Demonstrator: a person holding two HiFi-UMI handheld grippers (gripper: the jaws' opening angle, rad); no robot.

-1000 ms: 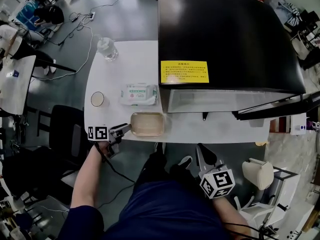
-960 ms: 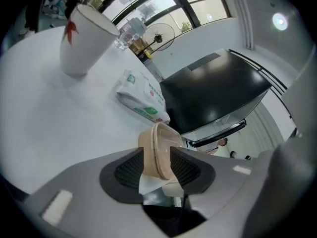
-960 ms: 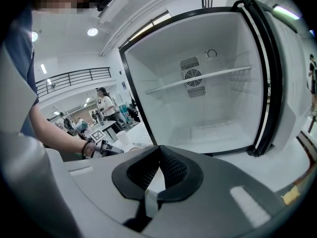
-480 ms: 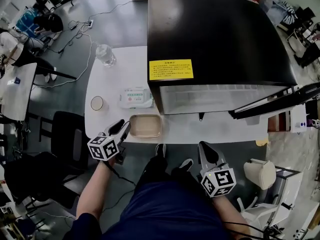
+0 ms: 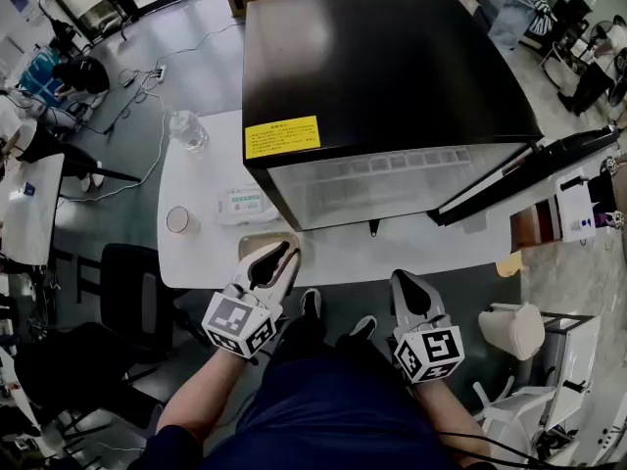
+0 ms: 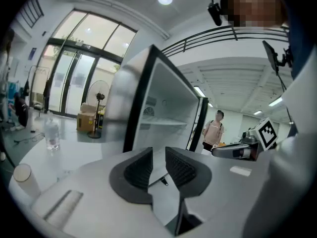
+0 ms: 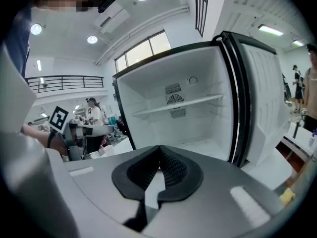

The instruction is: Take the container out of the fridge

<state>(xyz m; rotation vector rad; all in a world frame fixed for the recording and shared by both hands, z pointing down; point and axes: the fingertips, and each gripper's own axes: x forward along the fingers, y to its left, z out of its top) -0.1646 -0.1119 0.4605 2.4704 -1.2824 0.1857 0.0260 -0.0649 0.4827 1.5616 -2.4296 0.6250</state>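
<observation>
White table (image 5: 196,253) holds the smooth tan tub (image 5: 251,242); we lifted our left tongs (image 5: 281,256) away, half closing, empty. Our right tongs (image 5: 409,284) are pressed together.

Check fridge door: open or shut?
Open: the door stands swung out from the fridge; the right gripper view looks straight into its interior, shelf bare.

One fridge (image 5: 382,67), one bottle (image 5: 186,130), one cup (image 5: 177,220), one wipes pack (image 5: 242,206), one container (image 5: 251,240).
</observation>
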